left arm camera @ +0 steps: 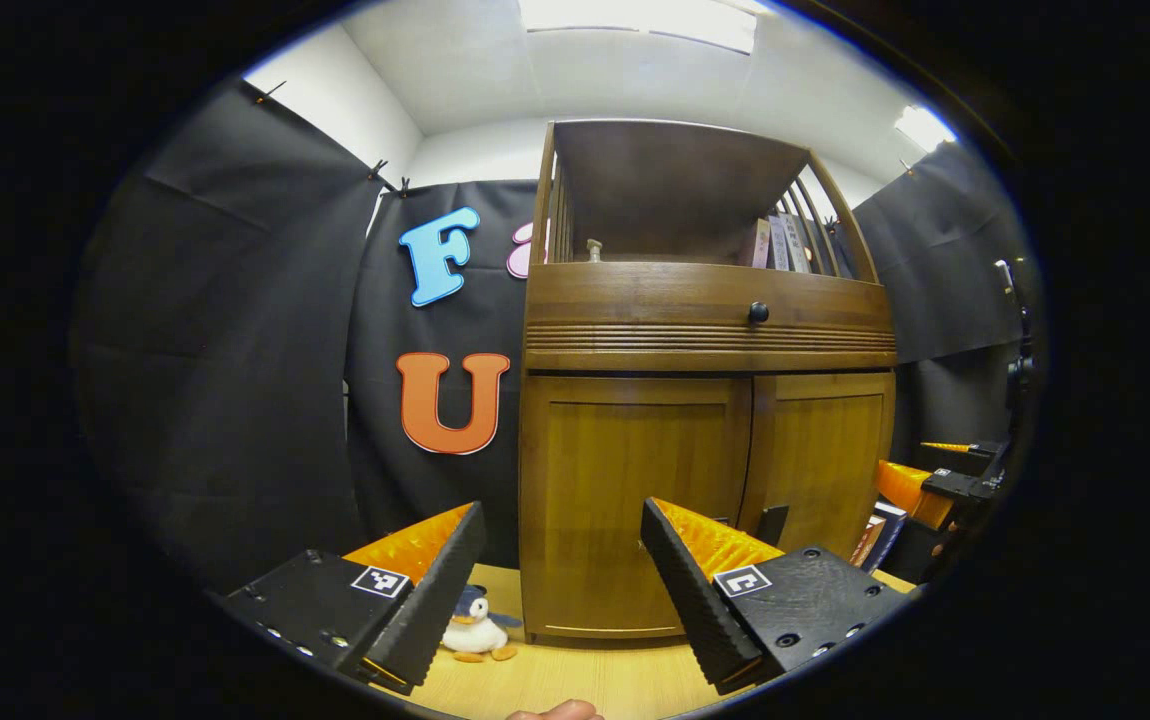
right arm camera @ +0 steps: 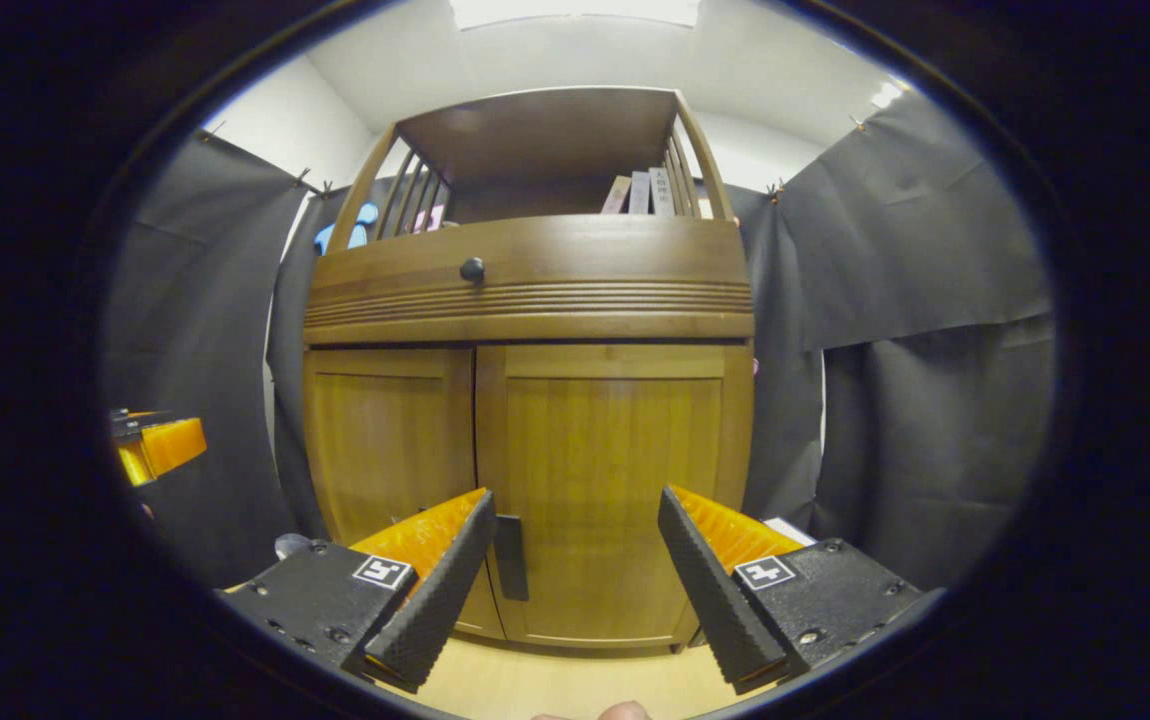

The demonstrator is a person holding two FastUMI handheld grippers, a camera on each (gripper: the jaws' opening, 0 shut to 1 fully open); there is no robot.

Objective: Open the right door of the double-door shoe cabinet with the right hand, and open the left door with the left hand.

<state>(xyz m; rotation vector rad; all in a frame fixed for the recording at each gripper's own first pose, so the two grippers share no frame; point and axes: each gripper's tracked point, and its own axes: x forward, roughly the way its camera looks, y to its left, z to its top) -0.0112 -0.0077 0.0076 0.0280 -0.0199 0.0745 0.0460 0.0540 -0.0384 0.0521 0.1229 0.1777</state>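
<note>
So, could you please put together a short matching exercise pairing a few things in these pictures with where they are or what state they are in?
Things:
1. toy penguin
2. books
3. round knob
4. right door

Places or states:
A. on the drawer front
B. shut
C. on the floor left of the cabinet
D. on the open top shelf

Pairs: 1-C, 2-D, 3-A, 4-B
</note>
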